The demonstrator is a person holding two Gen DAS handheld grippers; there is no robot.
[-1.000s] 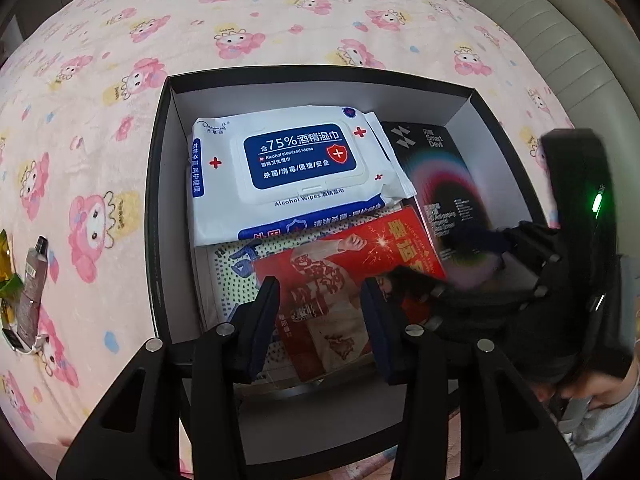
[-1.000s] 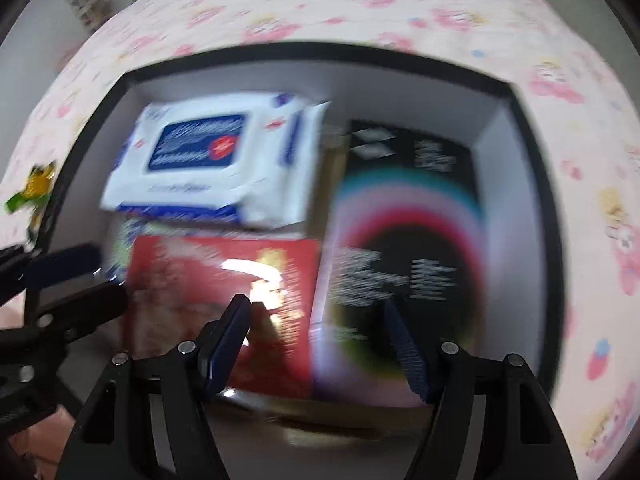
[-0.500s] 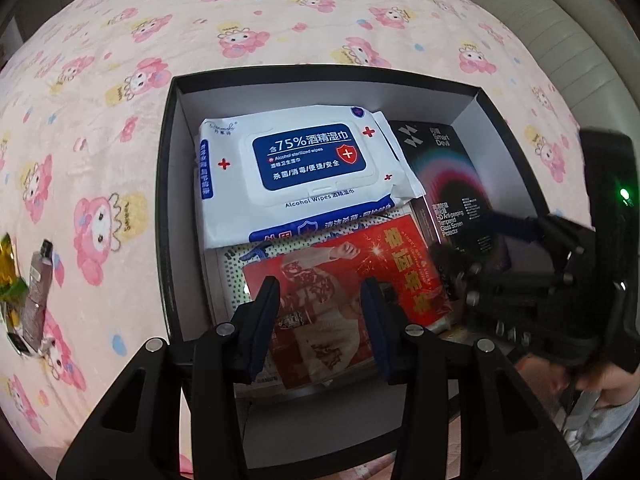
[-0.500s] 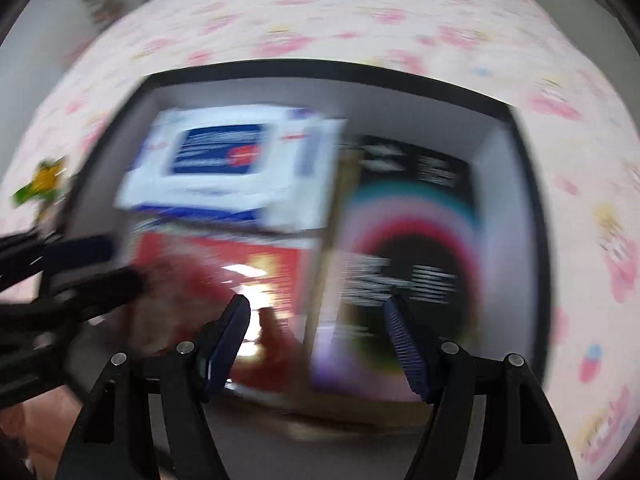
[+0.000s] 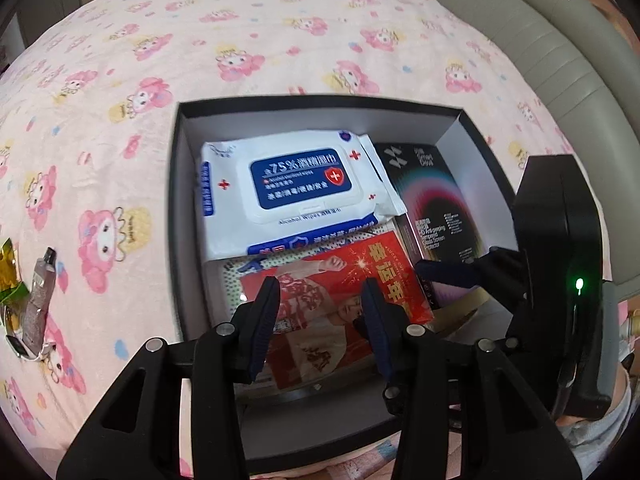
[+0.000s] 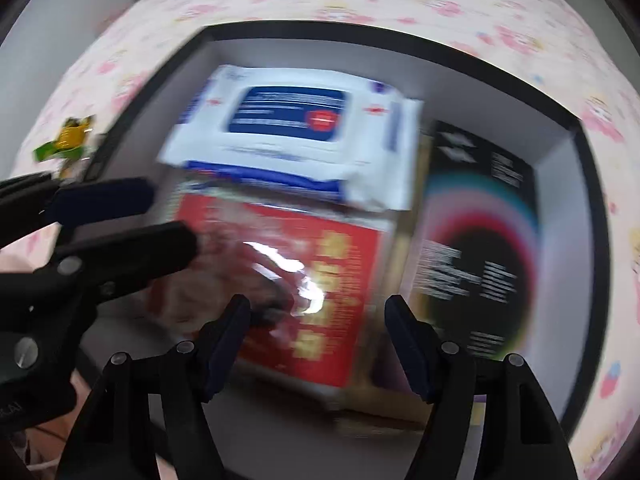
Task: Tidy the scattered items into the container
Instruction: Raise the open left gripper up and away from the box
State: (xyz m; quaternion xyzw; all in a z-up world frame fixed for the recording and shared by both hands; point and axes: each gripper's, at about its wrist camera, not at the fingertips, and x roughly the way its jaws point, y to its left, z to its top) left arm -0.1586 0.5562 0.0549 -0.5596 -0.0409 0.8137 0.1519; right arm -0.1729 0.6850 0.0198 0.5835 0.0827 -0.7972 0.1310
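Observation:
A black box with a pale inside (image 5: 181,208) (image 6: 568,184) lies on the pink bed. In it lie a white wipes pack (image 5: 288,188) (image 6: 296,132), a red packet (image 5: 332,300) (image 6: 288,284) and a black carton with coloured rings (image 5: 432,204) (image 6: 480,240). My left gripper (image 5: 320,312) is open and empty above the red packet. My right gripper (image 6: 318,344) is open and empty above the box's near side; in the left wrist view it shows at the right (image 5: 452,276). A small tube (image 5: 38,296) and a green-yellow sachet (image 5: 10,276) (image 6: 68,140) lie on the bed left of the box.
The pink cartoon-print blanket (image 5: 280,40) covers the bed around the box. A grey padded edge (image 5: 560,40) runs along the far right. A small white object (image 5: 18,346) lies by the tube. The right wrist view is motion-blurred.
Both grippers have pulled back and up from the box. The right gripper has moved right, off the black carton. The items in the box have not moved.

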